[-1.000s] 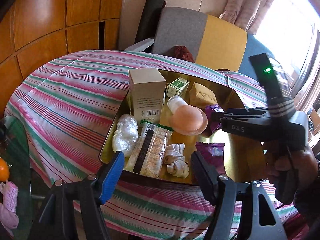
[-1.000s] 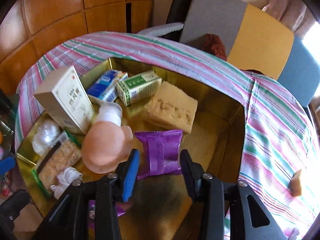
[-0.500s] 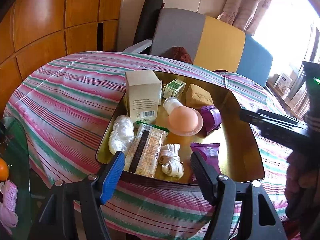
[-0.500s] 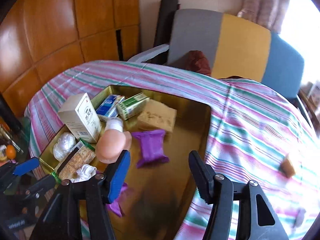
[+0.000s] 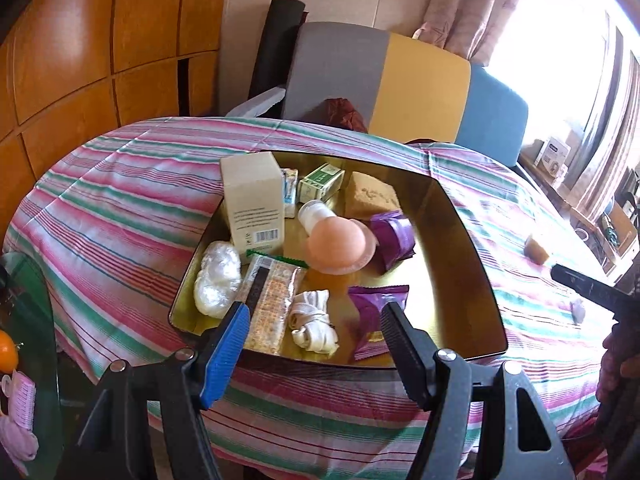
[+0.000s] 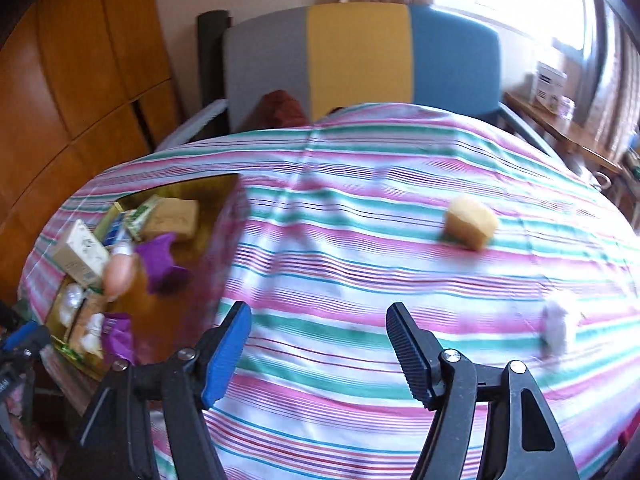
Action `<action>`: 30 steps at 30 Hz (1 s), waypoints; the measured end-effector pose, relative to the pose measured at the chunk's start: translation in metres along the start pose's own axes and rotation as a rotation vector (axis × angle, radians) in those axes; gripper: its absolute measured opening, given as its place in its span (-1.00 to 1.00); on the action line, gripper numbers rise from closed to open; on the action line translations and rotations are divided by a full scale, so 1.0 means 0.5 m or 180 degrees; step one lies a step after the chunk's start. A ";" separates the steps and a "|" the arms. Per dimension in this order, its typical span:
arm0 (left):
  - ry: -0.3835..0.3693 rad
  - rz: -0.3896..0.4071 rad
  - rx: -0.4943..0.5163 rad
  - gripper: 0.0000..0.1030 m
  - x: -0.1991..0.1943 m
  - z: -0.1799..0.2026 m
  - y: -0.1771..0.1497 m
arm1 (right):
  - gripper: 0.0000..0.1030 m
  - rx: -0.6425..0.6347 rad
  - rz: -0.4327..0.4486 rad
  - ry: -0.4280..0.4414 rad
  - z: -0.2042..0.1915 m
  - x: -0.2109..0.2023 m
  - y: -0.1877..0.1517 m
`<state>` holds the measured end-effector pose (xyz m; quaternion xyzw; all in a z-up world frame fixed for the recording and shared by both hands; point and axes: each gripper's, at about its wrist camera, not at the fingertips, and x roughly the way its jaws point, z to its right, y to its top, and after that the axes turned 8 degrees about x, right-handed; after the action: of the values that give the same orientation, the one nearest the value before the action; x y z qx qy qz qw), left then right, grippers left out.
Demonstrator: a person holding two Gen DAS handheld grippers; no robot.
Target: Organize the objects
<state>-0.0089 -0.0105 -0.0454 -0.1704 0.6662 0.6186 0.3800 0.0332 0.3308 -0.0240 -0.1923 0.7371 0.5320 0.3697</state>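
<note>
Now we see the right gripper (image 6: 318, 350) swung away from the gold metal tray (image 6: 180, 190), its jaws opening and empty, over the striped desk (image 6: 360, 280), facing the yellow sponge block (image 6: 472, 226) right of the tray; the purple snack packet (image 5: 394, 234) lies inside. The left gripper (image 5: 314, 338) hangs open, empty, near the tray's front rim.

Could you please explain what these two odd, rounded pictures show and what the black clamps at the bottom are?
There is no robot: a person holds a two-finger gripper in each hand, and a wide-angle camera on each looks along its fingers. The left gripper hangs open and empty over a gold tray holding a cardboard box, a peach bottle, purple packets and other small items. The right gripper, jaws opening with nothing between them, faces the striped tablecloth, where a yellow sponge and a small whitish object lie outside the tray.
</note>
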 end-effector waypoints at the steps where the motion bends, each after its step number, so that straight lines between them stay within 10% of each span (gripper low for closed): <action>1: -0.0018 0.0004 0.0001 0.35 -0.001 0.002 0.002 | 0.38 0.0054 0.0010 -0.0054 0.024 -0.002 0.003; 17: -0.0548 0.0067 0.0418 0.35 -0.003 0.119 0.081 | 0.50 0.1204 0.0265 -0.0758 0.407 -0.064 0.082; 30: -0.1144 -0.0082 0.1040 0.35 0.052 0.341 0.155 | 0.49 0.1950 -0.0098 -0.0508 0.540 0.013 0.043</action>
<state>-0.0295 0.1722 -0.0010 -0.0024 0.6769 0.5182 0.5228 0.1064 0.5894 -0.0586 -0.0408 0.8287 0.2929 0.4751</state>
